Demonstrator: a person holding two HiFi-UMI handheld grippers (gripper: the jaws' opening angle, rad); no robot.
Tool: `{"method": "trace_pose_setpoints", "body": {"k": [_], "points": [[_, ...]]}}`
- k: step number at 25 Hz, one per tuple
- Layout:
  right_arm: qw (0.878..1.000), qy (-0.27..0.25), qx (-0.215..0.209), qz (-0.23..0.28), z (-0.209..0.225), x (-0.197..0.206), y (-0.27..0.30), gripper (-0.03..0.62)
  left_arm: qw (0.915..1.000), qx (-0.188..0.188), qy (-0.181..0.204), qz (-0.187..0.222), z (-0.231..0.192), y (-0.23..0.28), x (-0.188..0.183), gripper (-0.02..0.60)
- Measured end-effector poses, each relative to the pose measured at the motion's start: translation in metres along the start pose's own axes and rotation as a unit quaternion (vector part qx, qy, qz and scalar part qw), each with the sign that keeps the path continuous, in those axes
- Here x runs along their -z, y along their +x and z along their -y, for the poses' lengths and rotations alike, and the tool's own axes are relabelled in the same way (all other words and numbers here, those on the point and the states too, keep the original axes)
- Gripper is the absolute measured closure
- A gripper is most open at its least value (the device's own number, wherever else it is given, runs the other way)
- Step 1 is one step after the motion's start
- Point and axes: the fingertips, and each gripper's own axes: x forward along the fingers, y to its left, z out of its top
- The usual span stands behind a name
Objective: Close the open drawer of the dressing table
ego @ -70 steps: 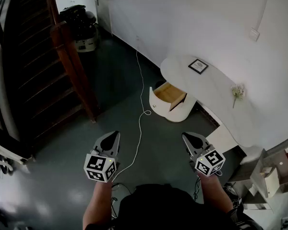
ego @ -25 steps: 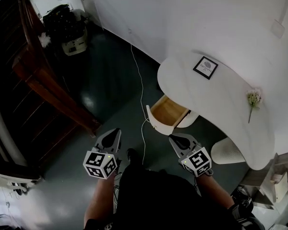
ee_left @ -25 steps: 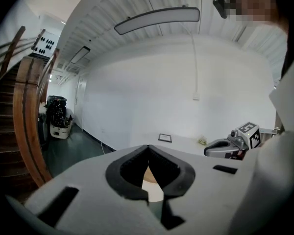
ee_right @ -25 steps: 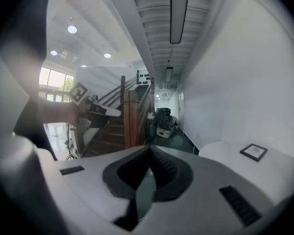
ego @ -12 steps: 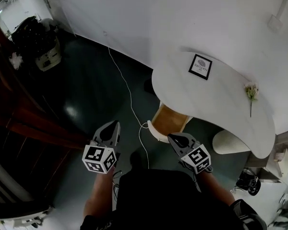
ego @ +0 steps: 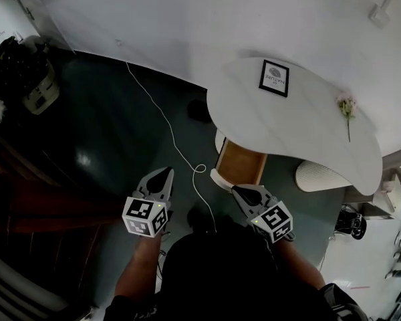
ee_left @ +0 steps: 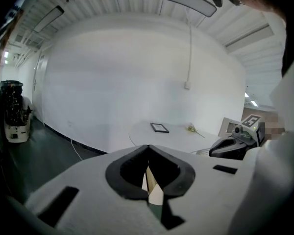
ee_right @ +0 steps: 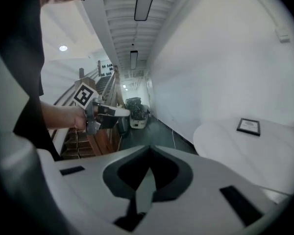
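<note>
The white dressing table (ego: 301,122) stands against the wall at the upper right. Its drawer (ego: 241,162) is pulled out, showing a wooden inside and a curved white front (ego: 221,180). My right gripper (ego: 237,190) is shut and empty, its tip just short of the drawer front on the right side. To the left of the drawer my left gripper (ego: 164,172) hovers over the dark floor, also shut and empty. In the left gripper view the table top (ee_left: 174,135) lies ahead, and a sliver of the drawer (ee_left: 152,187) shows between the jaws.
A framed picture (ego: 274,77) and a flower sprig (ego: 346,105) lie on the table top. A white cable (ego: 162,120) runs across the floor to the drawer front. A ribbed white stool (ego: 321,177) sits under the table's right end. A dark appliance (ego: 20,72) and wooden stairs are at far left.
The view has closed in on the dressing table, and the drawer now lies directly ahead of the right gripper. Both grippers stay shut and keep their spacing.
</note>
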Motion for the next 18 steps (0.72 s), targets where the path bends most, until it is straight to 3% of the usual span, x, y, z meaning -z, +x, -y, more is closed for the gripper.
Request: {"method": "trace_pose_setpoints", "body": {"k": [5, 9, 14, 18], "points": [[0.999, 0.034, 0.016, -0.034, 0.019, 0.021, -0.002, 0.588, 0.999, 0.03, -0.016, -0.027, 0.012, 0.039, 0.008, 0.574], [0.996, 0.056, 0.025, -0.063, 0.033, 0.056, -0.006, 0.588, 0.9949, 0.079, 0.008, -0.063, 0.046, 0.079, 0.036, 0.574], [0.992, 0.094, 0.025, -0.083, 0.03, 0.11, -0.008, 0.588, 0.9919, 0.098, 0.005, -0.081, 0.065, 0.101, 0.068, 0.574], [0.988, 0.118, 0.053, -0.086, 0.04, 0.143, -0.007, 0.588, 0.9873, 0.114, 0.007, -0.111, 0.073, 0.108, 0.101, 0.574]]}}
